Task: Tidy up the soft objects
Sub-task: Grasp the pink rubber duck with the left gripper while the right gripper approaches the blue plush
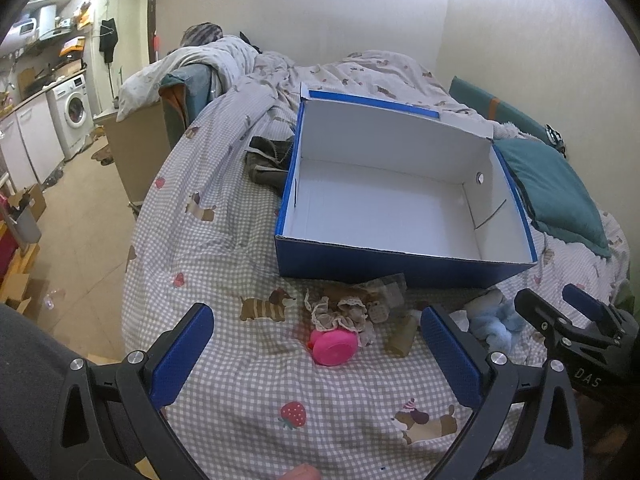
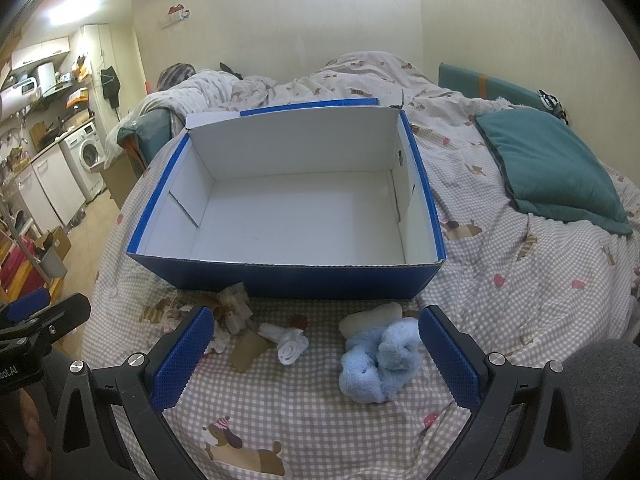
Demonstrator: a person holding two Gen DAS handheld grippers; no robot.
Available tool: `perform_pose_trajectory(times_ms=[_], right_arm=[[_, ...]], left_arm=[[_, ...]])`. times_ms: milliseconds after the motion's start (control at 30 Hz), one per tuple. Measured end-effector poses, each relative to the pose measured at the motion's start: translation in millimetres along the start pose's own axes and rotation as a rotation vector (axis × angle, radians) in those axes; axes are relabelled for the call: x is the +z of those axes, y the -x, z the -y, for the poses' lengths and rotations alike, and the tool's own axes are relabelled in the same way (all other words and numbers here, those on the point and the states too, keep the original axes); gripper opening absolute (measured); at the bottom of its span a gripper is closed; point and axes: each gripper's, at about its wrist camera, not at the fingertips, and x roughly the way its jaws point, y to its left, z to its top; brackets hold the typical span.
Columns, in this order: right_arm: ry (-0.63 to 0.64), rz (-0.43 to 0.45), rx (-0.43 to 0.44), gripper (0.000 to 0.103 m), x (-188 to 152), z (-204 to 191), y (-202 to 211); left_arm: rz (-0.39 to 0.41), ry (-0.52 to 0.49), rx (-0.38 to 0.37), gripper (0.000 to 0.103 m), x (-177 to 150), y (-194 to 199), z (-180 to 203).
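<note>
The open blue cardboard box with the white inside (image 2: 288, 216) sits on the checked bedspread (image 2: 304, 408), nothing in it. Both my grippers hover spread and hold nothing. My right gripper (image 2: 314, 354) frames the fluffy pale-blue toy (image 2: 378, 362) just in front of the box; I judge it best to pinch deep into the plush. My left gripper (image 1: 318, 354) faces a pink plastic piece (image 1: 334, 346) and lace-trimmed bits (image 1: 344, 314), too tangled to identify.
</note>
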Motion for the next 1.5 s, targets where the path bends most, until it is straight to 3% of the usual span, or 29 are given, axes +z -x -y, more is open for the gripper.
perform_pose_trajectory(times_ms=[533,800,967,1133,1200,1267,1433,1500], right_arm=[[-0.002,-0.001,0.000,0.103,-1,1,0],[-0.044,-0.037,0.001,0.103,14,22,1],[-0.075,-0.114,0.020,0.103,26,37,-11],[-0.069,-0.198,0.001,0.103,33,50,-33],[-0.092,-0.230,0.011,0.103,32,55,-41],[-0.107,-0.248,0.007,0.103,30,58,-48],[-0.144,-0.271,0.013,0.103,25,61,-56],[-0.152,-0.275,0.013,0.103,22,60,-59]], left_arm=[[-0.003,-0.002,0.014,0.103,1,-1,-2],[-0.101,0.038,0.092,0.103,16,-15,-21],[-0.226,0.056,0.115,0.103,31,-42,-34],[-0.432,0.106,0.042,0.102,34,-87,-38],[-0.494,0.126,0.002,0.088,31,-100,-33],[-0.552,0.127,-0.031,0.079,25,-114,-25],[-0.637,0.085,-0.070,0.075,5,-137,-5],[-0.642,0.056,-0.062,0.064,-2,-144,0]])
